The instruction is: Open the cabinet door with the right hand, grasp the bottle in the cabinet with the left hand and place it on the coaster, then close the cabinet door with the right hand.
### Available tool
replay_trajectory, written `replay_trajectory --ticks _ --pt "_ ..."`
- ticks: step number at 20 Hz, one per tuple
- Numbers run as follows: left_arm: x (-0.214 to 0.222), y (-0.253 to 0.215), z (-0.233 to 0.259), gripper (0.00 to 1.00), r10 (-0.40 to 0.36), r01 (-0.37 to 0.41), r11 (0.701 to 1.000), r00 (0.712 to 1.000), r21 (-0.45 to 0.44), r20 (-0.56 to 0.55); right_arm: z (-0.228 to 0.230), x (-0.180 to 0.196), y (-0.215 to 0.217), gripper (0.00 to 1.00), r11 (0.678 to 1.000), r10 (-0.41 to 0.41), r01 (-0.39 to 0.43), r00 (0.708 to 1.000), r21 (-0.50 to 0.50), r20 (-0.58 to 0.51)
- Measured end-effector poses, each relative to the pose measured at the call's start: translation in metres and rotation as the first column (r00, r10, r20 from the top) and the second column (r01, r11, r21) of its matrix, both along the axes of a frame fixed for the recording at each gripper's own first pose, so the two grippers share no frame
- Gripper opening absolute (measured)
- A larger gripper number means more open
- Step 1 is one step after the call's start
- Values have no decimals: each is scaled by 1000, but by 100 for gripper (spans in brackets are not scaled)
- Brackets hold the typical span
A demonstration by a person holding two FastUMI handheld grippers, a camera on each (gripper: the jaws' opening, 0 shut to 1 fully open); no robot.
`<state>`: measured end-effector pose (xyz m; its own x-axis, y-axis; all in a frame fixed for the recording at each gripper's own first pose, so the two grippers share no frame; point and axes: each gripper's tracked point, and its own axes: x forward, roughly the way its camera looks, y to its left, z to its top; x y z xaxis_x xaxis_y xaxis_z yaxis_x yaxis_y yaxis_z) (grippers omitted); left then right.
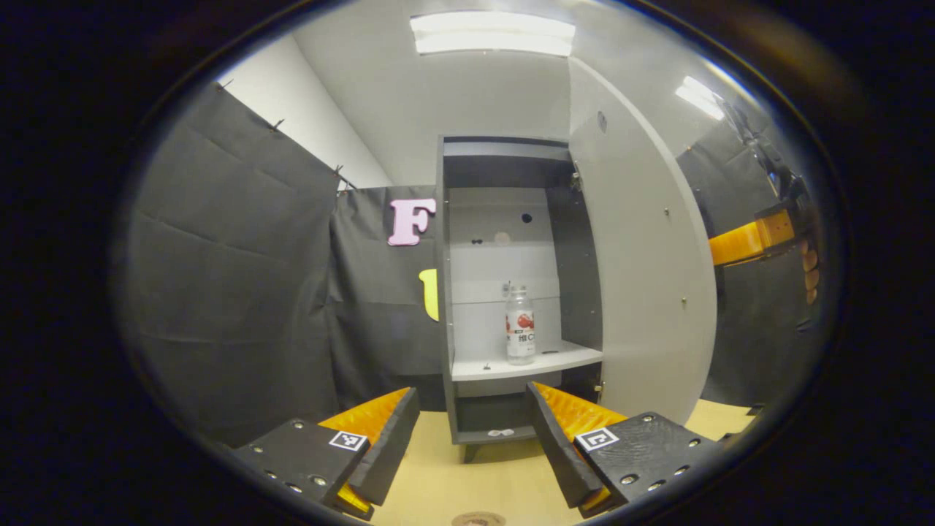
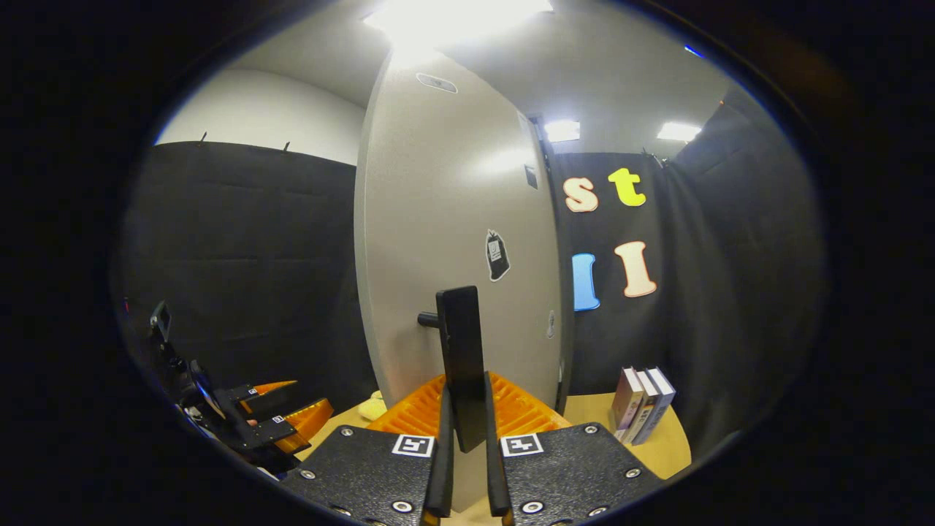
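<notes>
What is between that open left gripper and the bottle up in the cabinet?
Nothing visible. The cabinet door is swung open to the side, held at its handle by the right gripper. The bottle stands alone on its shelf, straight ahead of the left gripper.

Bottle [image 1: 520,325] label print too small to read; door sticker [image 2: 497,255] illegible too.

The coaster [image 1: 478,519] is cut off at the picture's bottom edge.
</notes>
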<state>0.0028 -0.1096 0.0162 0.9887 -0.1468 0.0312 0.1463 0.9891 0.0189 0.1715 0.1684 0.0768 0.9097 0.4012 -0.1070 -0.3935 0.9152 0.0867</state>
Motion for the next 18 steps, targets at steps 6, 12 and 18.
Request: replay_trajectory --ticks 6,12,18 --pt "-3 -40 1 92 -39 39 999 999 2 5 1 3 -66 9 994 -112 112 994 11 10" --pt "-10 -67 4 87 -44 44 999 999 3 -2 -2 -6 -101 8 992 -118 118 993 46 -1" --pt "-7 -86 9 92 -36 36 999 999 -16 -22 1 -23 -124 6 993 -97 94 995 64 36"
